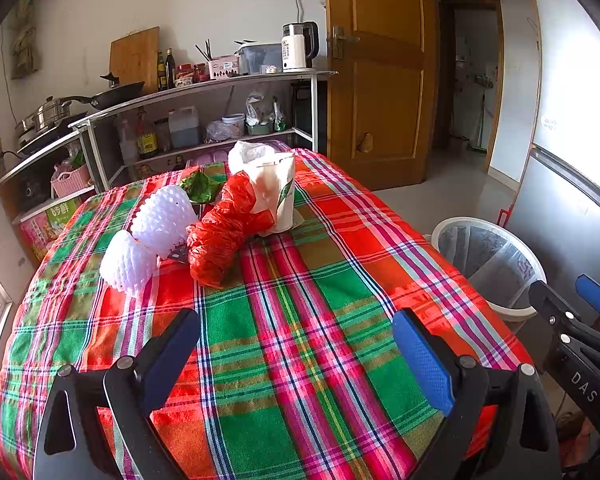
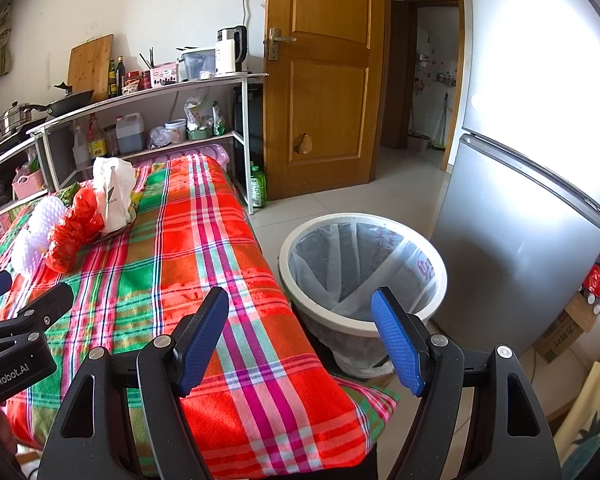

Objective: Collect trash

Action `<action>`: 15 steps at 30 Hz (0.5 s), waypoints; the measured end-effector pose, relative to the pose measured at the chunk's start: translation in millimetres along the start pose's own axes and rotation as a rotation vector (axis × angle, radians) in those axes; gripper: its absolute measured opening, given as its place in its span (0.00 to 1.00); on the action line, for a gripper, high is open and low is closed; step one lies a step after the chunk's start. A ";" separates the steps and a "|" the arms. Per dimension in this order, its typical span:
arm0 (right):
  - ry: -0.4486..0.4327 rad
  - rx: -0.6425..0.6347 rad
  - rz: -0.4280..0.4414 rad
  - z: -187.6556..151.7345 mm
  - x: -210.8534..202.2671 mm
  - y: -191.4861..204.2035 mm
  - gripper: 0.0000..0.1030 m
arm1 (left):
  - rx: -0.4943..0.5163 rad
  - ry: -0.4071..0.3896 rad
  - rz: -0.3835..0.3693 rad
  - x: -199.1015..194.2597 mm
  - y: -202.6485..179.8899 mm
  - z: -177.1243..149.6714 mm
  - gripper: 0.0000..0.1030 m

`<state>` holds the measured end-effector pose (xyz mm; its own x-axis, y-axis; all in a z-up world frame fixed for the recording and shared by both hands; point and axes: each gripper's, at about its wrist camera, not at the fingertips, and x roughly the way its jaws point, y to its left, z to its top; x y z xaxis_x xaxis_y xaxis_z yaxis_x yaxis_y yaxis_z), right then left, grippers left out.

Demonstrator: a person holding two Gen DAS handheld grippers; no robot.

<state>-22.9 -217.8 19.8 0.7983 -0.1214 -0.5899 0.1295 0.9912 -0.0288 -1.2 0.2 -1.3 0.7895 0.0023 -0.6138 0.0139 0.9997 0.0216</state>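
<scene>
Left wrist view
Left gripper [image 1: 296, 354]: jaws spread wide, nothing between them, hovering over the near part of the worktop [image 1: 300, 360].
Trash pile: all of it sits at the far side of the plaid cloth, well apart from the gripper.
Foam nets [image 1: 148, 236]: two white fruit sleeves, soft honeycomb mesh, domed, touching each other.
Red bag [image 1: 224, 236]: thin crinkled plastic, glossy, twisted into a lump just beside the nets.
Paper bag [image 1: 274, 190]: white, creased, standing upright (a green leaf print on its side), leaning against the red bag.
Green wrapper [image 1: 200, 188]: crumpled, behind the nets.
Bin [image 1: 488, 264]: round pale tub lined with a thin translucent bag, on the floor off the worktop's right edge.

Right wrist view
Right gripper [image 2: 300, 338]: also parted wide and empty, poised above the worktop's near corner, with the bin [image 2: 364, 272] just ahead.
Bin contents: only the slack liner shows; no trash visible inside.
Pile: the same cluster lies far left on the cloth.

Progress
Done: nothing, as far as I can judge.
Left: every piece still to be picked up and dropped in the bin.
</scene>
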 end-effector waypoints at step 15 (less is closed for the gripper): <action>0.002 -0.001 0.000 -0.4 0.2 0.1 0.72 | 0.001 0.002 0.000 1.5 -0.8 -0.3 0.95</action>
<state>-23.0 -217.7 19.4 0.7973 -0.1209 -0.5913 0.1285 0.9913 -0.0293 -0.2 -0.6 -2.4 0.7882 0.0028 -0.6154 0.0142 0.9996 0.0228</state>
